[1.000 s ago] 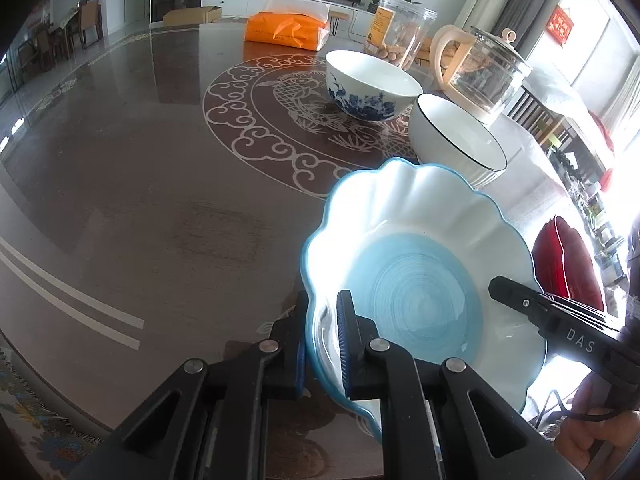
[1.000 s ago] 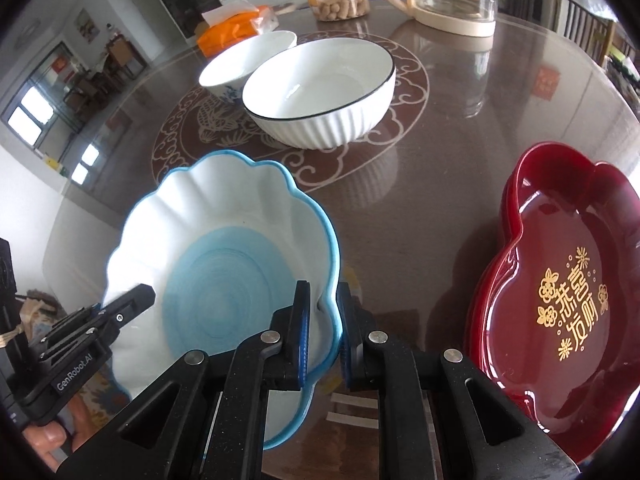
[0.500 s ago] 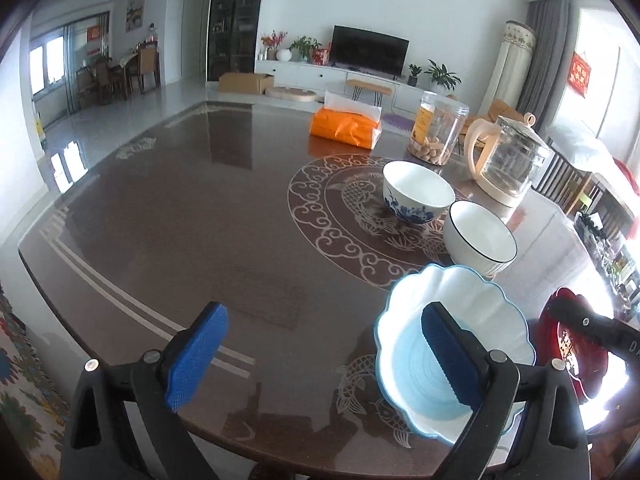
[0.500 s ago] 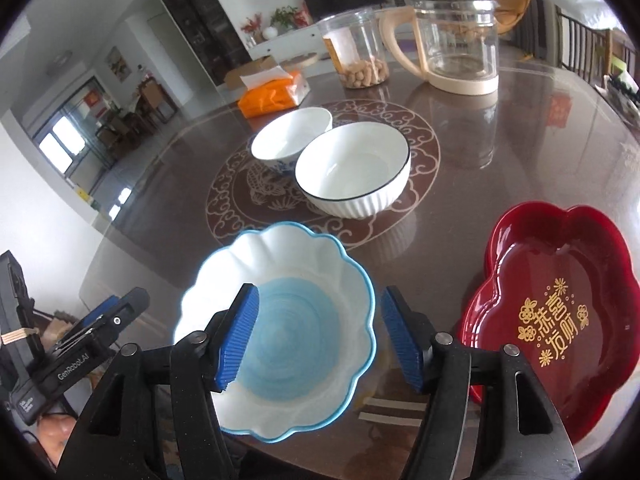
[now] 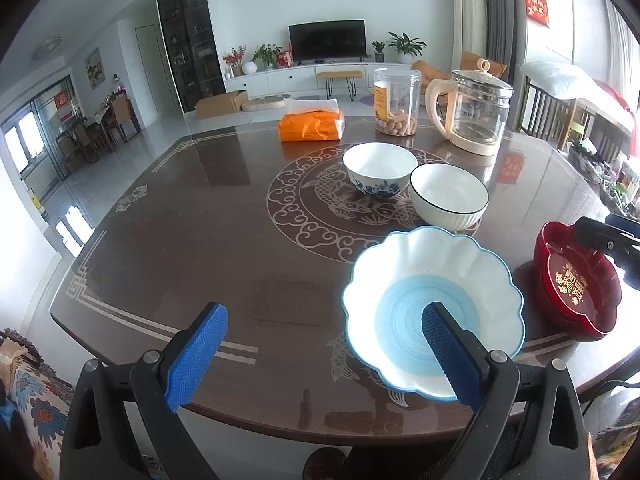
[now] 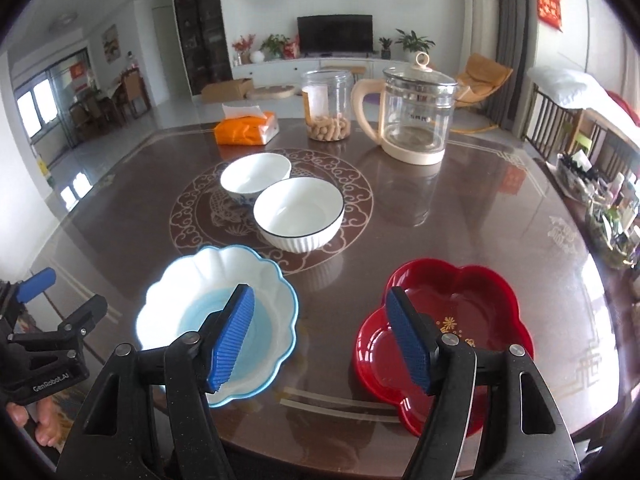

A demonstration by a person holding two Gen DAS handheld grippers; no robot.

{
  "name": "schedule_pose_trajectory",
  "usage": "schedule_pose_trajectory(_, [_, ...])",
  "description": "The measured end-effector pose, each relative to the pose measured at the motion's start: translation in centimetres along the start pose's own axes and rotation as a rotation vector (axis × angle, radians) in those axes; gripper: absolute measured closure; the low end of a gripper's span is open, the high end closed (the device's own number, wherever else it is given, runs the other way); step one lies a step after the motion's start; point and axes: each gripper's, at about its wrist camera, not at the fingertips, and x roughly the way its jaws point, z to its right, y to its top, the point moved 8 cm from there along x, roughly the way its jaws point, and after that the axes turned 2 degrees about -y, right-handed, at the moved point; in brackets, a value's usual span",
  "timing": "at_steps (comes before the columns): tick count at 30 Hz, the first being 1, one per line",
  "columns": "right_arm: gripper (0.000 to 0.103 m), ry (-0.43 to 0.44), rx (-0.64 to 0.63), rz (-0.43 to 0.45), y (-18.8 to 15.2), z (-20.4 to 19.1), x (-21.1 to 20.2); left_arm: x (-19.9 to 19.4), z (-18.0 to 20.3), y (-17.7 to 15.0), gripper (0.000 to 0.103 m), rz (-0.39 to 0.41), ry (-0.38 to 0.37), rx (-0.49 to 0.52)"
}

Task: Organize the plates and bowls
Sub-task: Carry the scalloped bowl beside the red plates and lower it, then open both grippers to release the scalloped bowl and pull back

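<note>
Right wrist view: the scalloped blue bowl (image 6: 180, 300) rests on the near table edge, below-left of the wide, empty right gripper (image 6: 320, 340), whose jaws have just been opening; the red dish (image 6: 480, 300) lies right. The left gripper (image 5: 320, 356) is likewise spread, empty.

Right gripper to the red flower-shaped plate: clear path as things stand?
Probably yes. The right gripper is open and empty above the table's near edge, and the red plate lies just ahead to its right with nothing on it. The scalloped blue bowl sits apart to the left.

Left gripper (image 5: 320, 354) and right gripper (image 6: 320, 338) both angled downward, jaws wide apart, just opened, nothing between them
</note>
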Motion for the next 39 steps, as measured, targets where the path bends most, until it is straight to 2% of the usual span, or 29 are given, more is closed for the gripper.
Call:
schedule_pose_trajectory(6, [0.028, -0.04, 0.028, 0.036, 1.0, 1.0, -1.6, -2.0, -0.4, 0.9, 0.005, 0.036, 0.06, -0.015])
schedule_pose_trajectory(8, [0.028, -0.05, 0.049, 0.041, 1.3, 1.3, -2.1, -2.6, -0.6, 1.1, 0.0, 0.038, 0.069, -0.015])
schedule_pose_trajectory(11, [0.028, -0.042, 0.067, 0.051, 1.7, 1.5, -2.9, -3.2, -0.9, 1.4, 0.0, 0.046, 0.083, -0.022])
schedule_pose_trajectory(13, [0.028, -0.037, 0.055, 0.105, 2.4, 1.6, -4.1, -3.4, -1.2, 1.6, 0.0, 0.046, 0.109, -0.02])
schedule_pose_trajectory(15, [0.028, -0.042, 0.033, 0.202, 3.3, 1.6, -5.7, -3.8, -1.4, 1.9, 0.0, 0.059, 0.129, -0.012])
schedule_pose_trajectory(17, [0.028, -0.007, 0.04, 0.289, 4.2, 1.6, -7.1, -4.1, -1.5, 2.2, 0.0, 0.073, 0.137, -0.003])
schedule_pose_trajectory(19, [0.027, 0.042, 0.048, 0.321, 4.8, 1.7, -7.3, -4.2, -1.8, 2.5, 0.0, 0.077, 0.147, -0.006])
schedule_pose_trajectory(21, [0.024, 0.084, 0.063, 0.249, 4.7, 1.9, -5.8, -4.0, -2.0, 2.6, 0.0, 0.068, 0.132, -0.025])
schedule_pose_trajectory(23, [0.024, 0.111, 0.098, 0.158, 3.8, 2.3, -3.9, -3.9, -2.7, 2.5, 0.0, 0.074, 0.158, -0.064])
schedule_pose_trajectory(26, [0.024, 0.116, 0.136, 0.105, 2.5, 2.9, -2.4, -3.7, -3.2, 2.3, 0.0, 0.084, 0.172, -0.088])
schedule_pose_trajectory(32, [0.024, 0.1, 0.109, 0.095, 2.2, 2.6, -2.0, -3.3, -3.1, 2.3, 0.0, 0.08, 0.205, -0.073])
schedule_pose_trajectory(39, [0.024, 0.092, 0.087, 0.103, 1.9, 1.9, -2.3, -2.6, -3.0, 2.1, 0.0, 0.05, 0.187, -0.07])
